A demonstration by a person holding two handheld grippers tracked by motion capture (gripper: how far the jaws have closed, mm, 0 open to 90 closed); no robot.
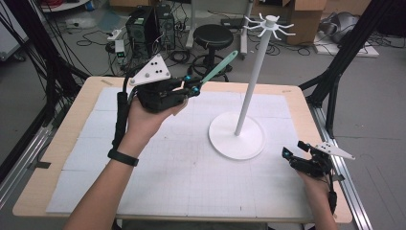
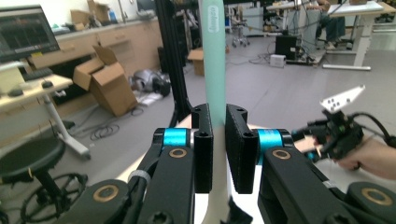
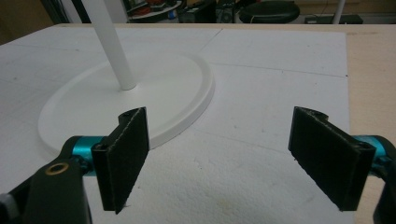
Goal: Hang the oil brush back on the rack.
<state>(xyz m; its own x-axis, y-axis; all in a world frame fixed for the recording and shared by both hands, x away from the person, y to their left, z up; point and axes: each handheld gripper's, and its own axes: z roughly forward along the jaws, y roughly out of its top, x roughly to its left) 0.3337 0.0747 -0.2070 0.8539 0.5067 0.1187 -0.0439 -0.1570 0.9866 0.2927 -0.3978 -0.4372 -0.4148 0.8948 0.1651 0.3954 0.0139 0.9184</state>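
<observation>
Left gripper clamps slim, smooth mint-green handle.

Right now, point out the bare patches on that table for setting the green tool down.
Free: the white mat between the two forearms, and its left part beside the left gripper. Crowded: the stand base right of centre, with the right gripper close beside it.

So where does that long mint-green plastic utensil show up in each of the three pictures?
High view: the long mint-green plastic utensil sits upper centre, angled up and right from the left gripper.
Left gripper view: centre, upright, clamped between the black jaws.
Right gripper view: not in it.
Shared landmark: the white stand with round base, seen in the high and right gripper views.
</observation>
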